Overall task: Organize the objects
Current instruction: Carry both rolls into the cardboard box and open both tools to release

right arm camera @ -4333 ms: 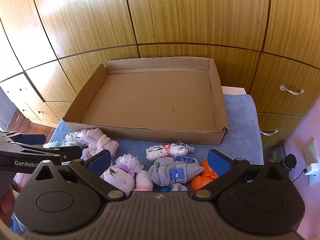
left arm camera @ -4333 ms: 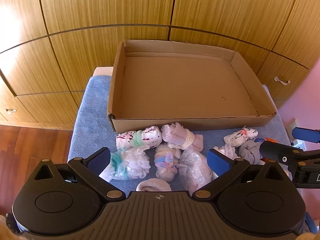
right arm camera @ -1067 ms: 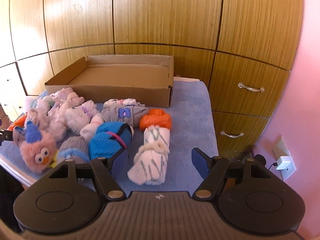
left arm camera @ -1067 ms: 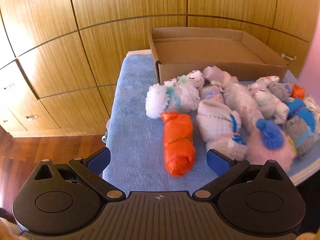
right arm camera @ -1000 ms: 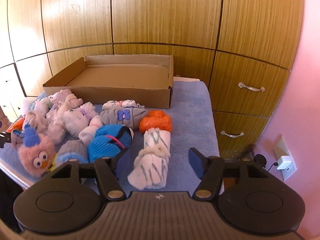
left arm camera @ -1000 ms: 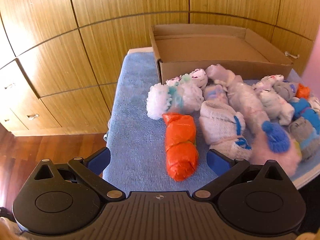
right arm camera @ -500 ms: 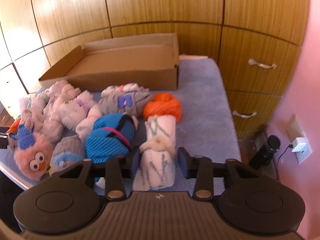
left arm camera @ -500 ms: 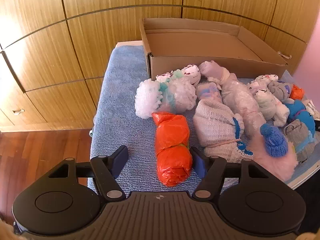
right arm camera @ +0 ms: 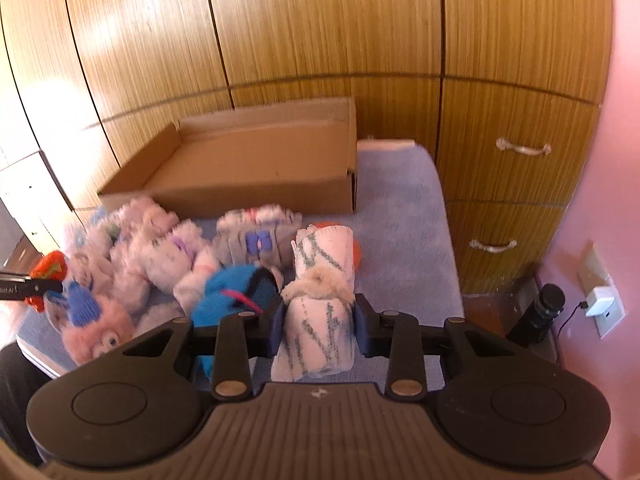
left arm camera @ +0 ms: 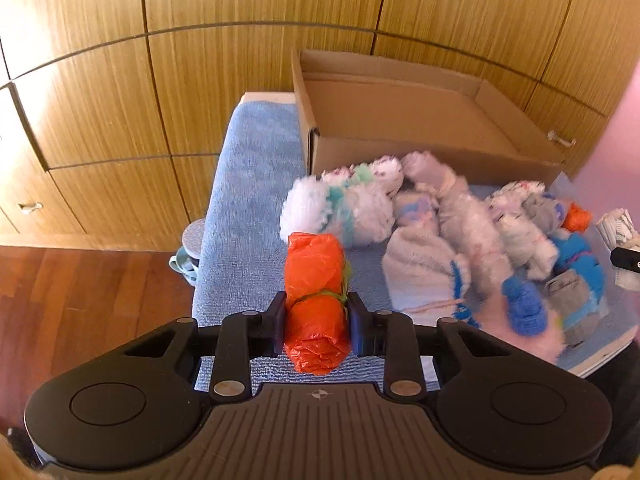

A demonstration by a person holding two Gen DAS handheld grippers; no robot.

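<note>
1. Left gripper of mine is pinching the orange plastic-wrapped roll; its jaws have just been closing, and both pads are now pressing on the roll's lower half.
2. My right gripper is clamping the white sock roll with grey zigzags around its middle, with its jaws pressing on both sides.
3. Both rolls are sitting at the near edge of the blue towel, one at each end of the heap of rolled socks.
4. The pink fuzzy toy with a blue tuft is lying at the front of that heap.
5. The shallow cardboard box is standing behind the heap on the same towel, against the wooden cabinet doors.
</note>
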